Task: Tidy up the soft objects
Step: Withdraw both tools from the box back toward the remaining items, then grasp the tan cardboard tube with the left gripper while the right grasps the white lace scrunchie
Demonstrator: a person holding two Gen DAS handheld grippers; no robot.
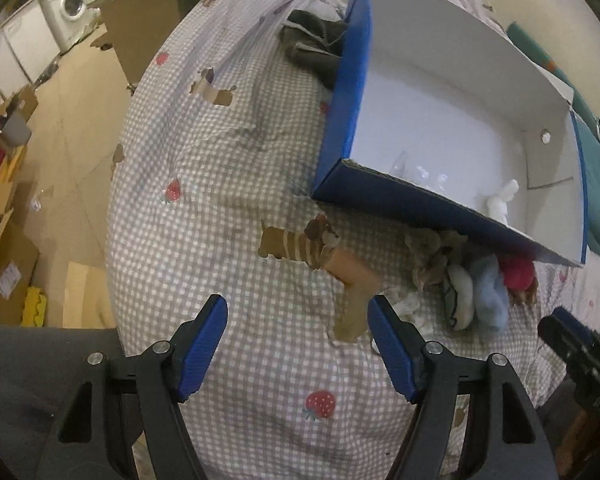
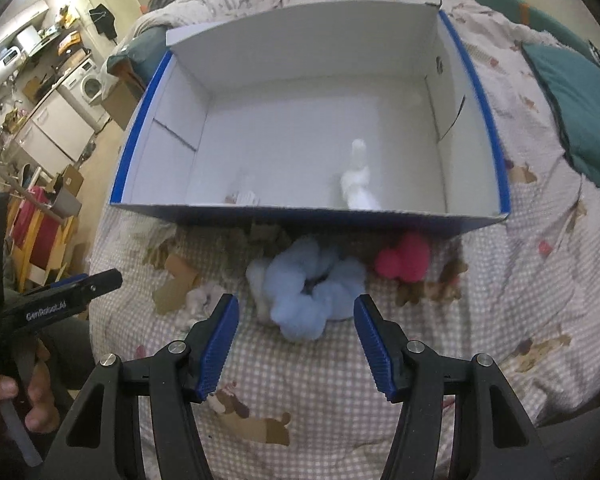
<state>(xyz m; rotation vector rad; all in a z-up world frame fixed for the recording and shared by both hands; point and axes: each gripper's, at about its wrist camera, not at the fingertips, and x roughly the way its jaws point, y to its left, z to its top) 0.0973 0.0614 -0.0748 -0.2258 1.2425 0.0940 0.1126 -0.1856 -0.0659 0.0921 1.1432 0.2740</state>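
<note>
**Early going: two small pieces boxed, most of the soft things waiting on the bed**

The blue box [image 2: 308, 216] sits on the checked bedspread [image 2: 324, 380] with its white inside nearly bare; a white plush piece [image 2: 358, 188] lies near the front wall, and a smaller pale item [image 2: 244, 196] rests to its left, too blurred to name; by my judgement that is all that has been put away so far.

Outside, just in front of the box's near wall, the remaining soft things lie in a loose row: a light blue fluffy piece [image 2: 314, 300] in the middle, with a white bit touching its left side; a pink pompom-like piece [image 2: 404, 260] to the right, close under the box edge; a small whitish tuft [image 2: 204, 298] to the left; brownish plush shapes near the box wall, hard to tell from the dogs printed on the cloth. In the left wrist view a dark cloth [image 1: 312, 48] lies bunched against the far outer side of the box; whether it belongs to the job I cannot tell.

The right gripper [image 2: 296, 344] is spread wide and holds nothing, its fingers framing the blue piece from the near side without touching it; the left gripper [image 1: 298, 346] is likewise spread and empty, hovering over bare bedspread, well left of the pile.

So the bulk seems left to do; the blue piece looks the likeliest next pick.
</note>
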